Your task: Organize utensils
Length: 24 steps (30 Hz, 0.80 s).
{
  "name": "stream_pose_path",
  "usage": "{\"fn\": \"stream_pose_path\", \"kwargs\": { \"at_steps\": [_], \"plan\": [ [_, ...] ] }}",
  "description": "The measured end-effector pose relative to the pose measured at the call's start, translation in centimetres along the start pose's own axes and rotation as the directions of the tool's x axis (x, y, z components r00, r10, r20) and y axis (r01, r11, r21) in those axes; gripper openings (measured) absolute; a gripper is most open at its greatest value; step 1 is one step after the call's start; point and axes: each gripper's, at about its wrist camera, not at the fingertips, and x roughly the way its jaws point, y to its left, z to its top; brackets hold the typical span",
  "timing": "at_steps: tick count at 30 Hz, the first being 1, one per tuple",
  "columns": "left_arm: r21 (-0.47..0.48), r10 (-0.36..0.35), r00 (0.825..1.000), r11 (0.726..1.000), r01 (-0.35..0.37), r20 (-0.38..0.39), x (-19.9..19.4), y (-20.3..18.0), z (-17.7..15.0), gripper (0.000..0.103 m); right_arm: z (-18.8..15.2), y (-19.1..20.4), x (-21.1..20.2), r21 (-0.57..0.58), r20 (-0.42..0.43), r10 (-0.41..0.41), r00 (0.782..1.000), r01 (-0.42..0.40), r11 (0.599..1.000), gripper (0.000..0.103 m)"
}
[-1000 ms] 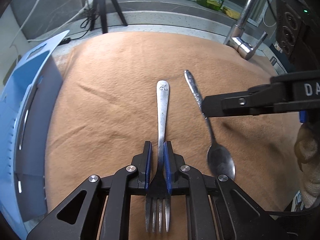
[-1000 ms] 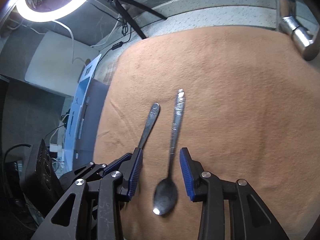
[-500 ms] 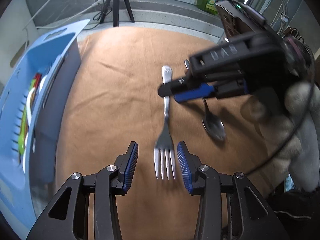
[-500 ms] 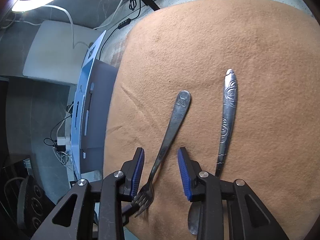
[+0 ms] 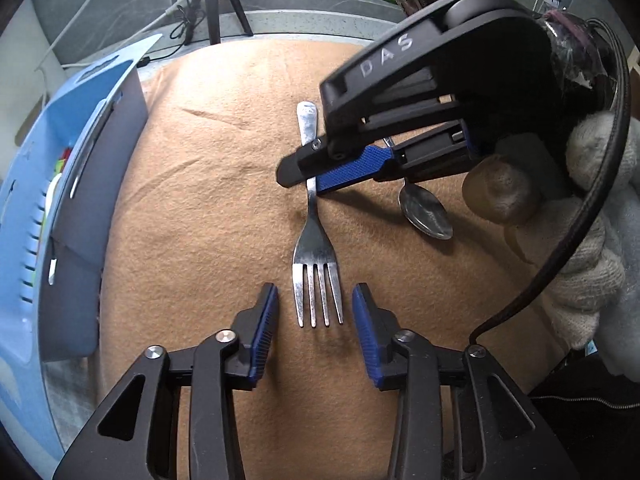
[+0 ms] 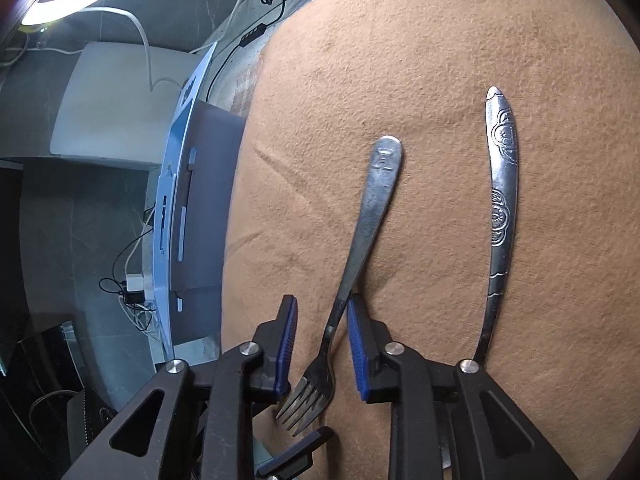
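Steel fork and patterned steel spoon are lying unsorted on tan cloth, blue plastic bin waiting at nine o'clock, right gripper straddling fork's neck, left gripper gaping.

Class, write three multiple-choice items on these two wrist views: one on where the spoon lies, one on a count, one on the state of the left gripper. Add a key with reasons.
1. In the left wrist view, the spoon lies on which side of the fork?
A. right
B. left
C. across it

2. How many tines has the fork?
A. two
B. three
C. four

3. How does the left gripper stand?
A. shut on the fork
B. open, a finger on each side of the tines
C. shut on the spoon

Key:
1 A, the spoon bowl shows to the right of the fork on the tan cloth.
2 C, four tines show between the blue pads.
3 B, cloth shows on both sides of the tines; the right gripper straddles the fork's neck, and its jaws have not closed.
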Motion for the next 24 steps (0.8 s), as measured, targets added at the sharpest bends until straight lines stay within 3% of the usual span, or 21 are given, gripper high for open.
{"fn": "stream_pose_path", "kwargs": {
  "at_steps": [3, 14, 24],
  "plan": [
    [-0.019, -0.014, 1.000, 1.000, 0.014, 0.006, 0.0, 0.2, 0.3, 0.022, 0.1, 0.0, 0.1, 0.003, 0.003, -0.014, 1.000, 0.014, 1.000, 0.011],
    [-0.059, -0.043, 0.998, 0.997, 0.045, 0.043, -0.8, 1.9, 0.8, 0.022, 0.5, 0.6, -0.1, 0.022, 0.008, 0.003, 1.000, -0.003, 1.000, 0.008],
    [-0.084, -0.024, 0.992, 0.996, 0.034, 0.120, -4.5, 4.4, 0.7, 0.022, 1.5, 4.6, -0.7, -0.035, 0.028, 0.042, 0.999, -0.041, 0.999, 0.008]
  ]
}}
